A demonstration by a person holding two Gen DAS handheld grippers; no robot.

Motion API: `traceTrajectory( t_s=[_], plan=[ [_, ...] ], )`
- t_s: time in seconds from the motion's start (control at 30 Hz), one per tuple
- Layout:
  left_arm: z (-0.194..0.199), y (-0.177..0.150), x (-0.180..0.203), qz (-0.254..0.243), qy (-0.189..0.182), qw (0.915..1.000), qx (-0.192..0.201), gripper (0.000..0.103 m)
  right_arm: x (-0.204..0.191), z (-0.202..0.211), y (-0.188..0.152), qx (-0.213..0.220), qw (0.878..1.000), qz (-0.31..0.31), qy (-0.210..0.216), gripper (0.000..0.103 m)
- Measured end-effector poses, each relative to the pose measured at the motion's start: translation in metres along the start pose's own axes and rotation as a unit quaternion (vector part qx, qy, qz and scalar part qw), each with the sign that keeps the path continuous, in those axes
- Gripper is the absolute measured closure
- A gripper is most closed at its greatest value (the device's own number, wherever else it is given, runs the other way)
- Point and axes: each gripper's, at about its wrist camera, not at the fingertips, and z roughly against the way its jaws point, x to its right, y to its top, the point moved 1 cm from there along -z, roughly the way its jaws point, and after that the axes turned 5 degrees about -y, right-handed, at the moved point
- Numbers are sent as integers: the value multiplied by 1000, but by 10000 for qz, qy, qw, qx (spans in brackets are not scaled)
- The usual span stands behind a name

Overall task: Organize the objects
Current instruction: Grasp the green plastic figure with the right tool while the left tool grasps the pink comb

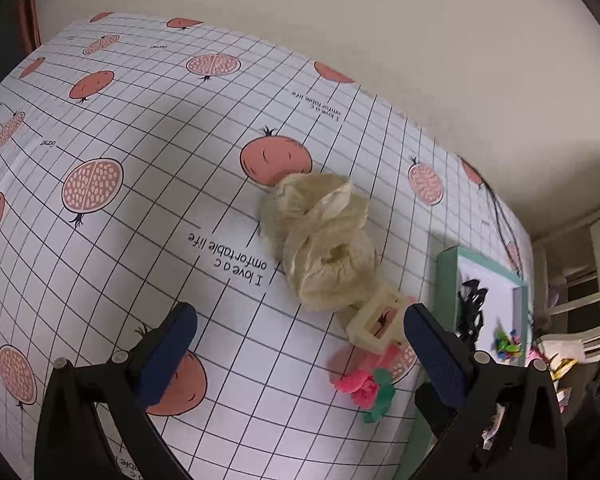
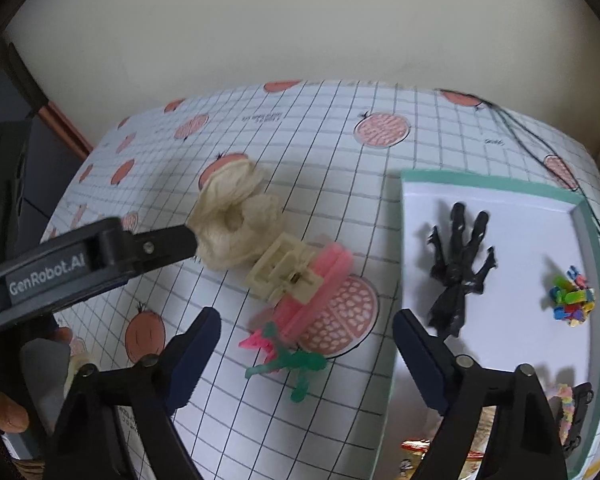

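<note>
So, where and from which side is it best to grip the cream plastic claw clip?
Grip the cream plastic claw clip across its boxy open-frame body, coming from above with one finger on each long side. It lies flat between the cream fabric scrunchie and the pink comb-like clip, so its ends look blocked.

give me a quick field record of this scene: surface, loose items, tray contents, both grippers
surface: table under white grid cloth with pomegranate print
loose items: cream fabric scrunchie, cream plastic claw clip, pink comb-like clip, pink and green flower clip, in a touching row
tray: mint-rimmed white tray holding black claw clip, multicoloured small clips
left gripper: open, empty
right gripper: open, empty, above flower clip
</note>
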Motion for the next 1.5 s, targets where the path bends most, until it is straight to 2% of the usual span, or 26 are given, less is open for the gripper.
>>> traceTrajectory(
  t_s=[0.37, 0.67, 0.97, 1.1, 1.37, 1.4, 1.43, 1.5],
  plan=[
    [-10, -9, 0, 48, 69, 9998, -205, 0, -2, -28, -15, -587, 9982, 99, 105, 26],
    [-20, -13, -1, 78, 114, 9992, -371, 0, 3, -38, -23, -835, 9957, -65, 396, 43],
    [-25, -16, 3, 13, 121, 9989, -446, 0, 6, -30, -24, -825, 9950, -111, 552, 52],
    [-24, -16, 4, -4, 85, 9990, -443, 0, 6, -21, -26, -737, 9952, -111, 628, 65],
    [-24, -14, 7, -52, 83, 9991, -422, 0, 6, -17, -20, -706, 9956, -56, 609, 70],
    [-24, -14, 8, -55, 70, 9991, -421, 0, 7, -14, -20, -672, 9957, -63, 638, 76],
    [-24, -14, 8, -57, 56, 9991, -422, 0, 11, -15, -15, -637, 9958, -84, 660, 87],
    [-23, -14, 9, -48, 32, 9991, -417, 0, 12, -13, -13, -611, 9962, -116, 610, 95]
  ],
)
